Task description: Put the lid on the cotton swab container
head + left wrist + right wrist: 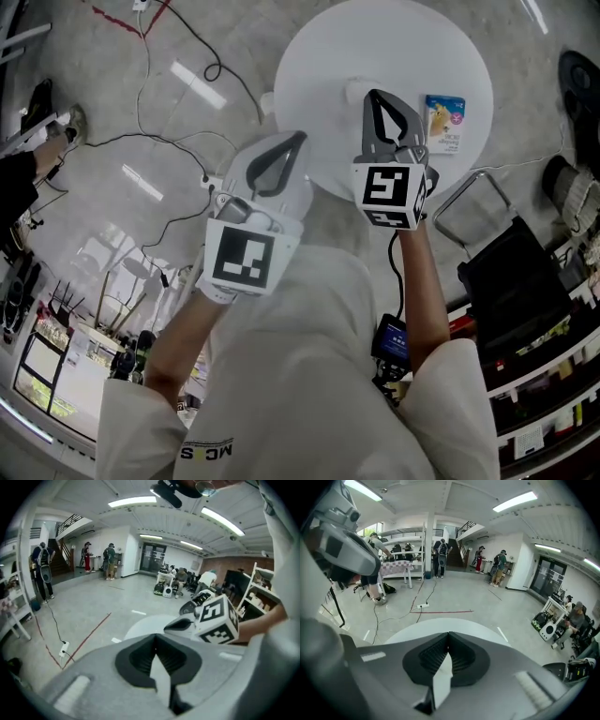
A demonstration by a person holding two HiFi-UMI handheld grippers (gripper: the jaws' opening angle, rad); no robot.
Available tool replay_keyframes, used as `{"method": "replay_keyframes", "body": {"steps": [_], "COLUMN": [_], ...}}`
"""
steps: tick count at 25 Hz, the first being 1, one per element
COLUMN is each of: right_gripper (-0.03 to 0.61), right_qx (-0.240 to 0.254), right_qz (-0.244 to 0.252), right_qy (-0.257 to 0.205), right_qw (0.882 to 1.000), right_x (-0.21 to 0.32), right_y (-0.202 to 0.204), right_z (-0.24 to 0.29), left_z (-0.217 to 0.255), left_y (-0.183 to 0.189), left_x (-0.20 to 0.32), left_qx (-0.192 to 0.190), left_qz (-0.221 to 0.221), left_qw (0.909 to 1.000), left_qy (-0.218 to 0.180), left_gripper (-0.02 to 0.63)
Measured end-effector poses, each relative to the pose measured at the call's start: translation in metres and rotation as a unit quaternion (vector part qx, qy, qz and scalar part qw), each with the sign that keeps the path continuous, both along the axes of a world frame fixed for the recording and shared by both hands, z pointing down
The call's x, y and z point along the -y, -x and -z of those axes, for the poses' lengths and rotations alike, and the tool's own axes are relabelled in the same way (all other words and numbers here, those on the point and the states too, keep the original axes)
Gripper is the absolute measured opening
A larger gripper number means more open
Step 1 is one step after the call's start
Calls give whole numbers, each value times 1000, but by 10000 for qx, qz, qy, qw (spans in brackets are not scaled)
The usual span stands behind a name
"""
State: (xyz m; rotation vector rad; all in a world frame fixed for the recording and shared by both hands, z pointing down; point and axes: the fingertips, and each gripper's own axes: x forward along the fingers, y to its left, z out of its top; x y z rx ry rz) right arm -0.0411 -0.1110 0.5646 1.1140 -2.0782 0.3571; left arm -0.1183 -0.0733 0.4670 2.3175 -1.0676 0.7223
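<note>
A round white table [328,56] stands below and ahead of me. On its right part lies a small blue and white pack with a cartoon print [445,122]. A small white object [354,90] sits near the table's middle, partly hidden behind my right gripper [374,94]. Both grippers are held high above the table, close to the head camera. My left gripper [301,137] hangs over the table's near left edge. Each one's jaws meet at the tips with nothing between them, as the left gripper [156,635] and right gripper [449,633] views show. I cannot make out a lid.
Black cables [178,141] and a power strip [214,183] lie on the grey floor to the left. A black chair [511,272] and shelves [544,384] stand at the right. Several people [440,555] stand far off in the hall.
</note>
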Motion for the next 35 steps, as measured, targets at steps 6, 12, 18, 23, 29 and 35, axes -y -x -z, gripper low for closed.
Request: {"method": "replay_keyframes", "body": {"steps": [6, 12, 18, 23, 29, 35], "right_gripper": [-11, -11, -11, -11, -11, -11], "right_qx": [539, 1069, 1373, 1632, 1628, 1739], "right_qz": [-64, -107, -137, -148, 27, -169], "right_qy": [-26, -71, -291, -444, -793, -1111], "right_qw": [9985, 9942, 9900, 9855, 9835, 9783], "right_x": [-9, -21, -38, -57, -79, -102], "right_y": [6, 8, 4, -4, -18, -40], "right_z": [49, 105, 165, 212, 262, 304], "left_z": [32, 65, 104, 134, 169, 192], "left_y": [2, 2, 10, 13, 6, -13], "left_x": [-4, -17, -33, -41, -51, -66], "left_qx": [-30, -17, -135, -321, -602, -796], "left_qz": [13, -5, 137, 311, 270, 23], "left_qw": [9999, 9995, 9989, 9975, 9954, 9949], "left_qy": [-162, -300, -429, -546, -699, -615], "left_gripper": [0, 0, 0, 0, 0, 0]}}
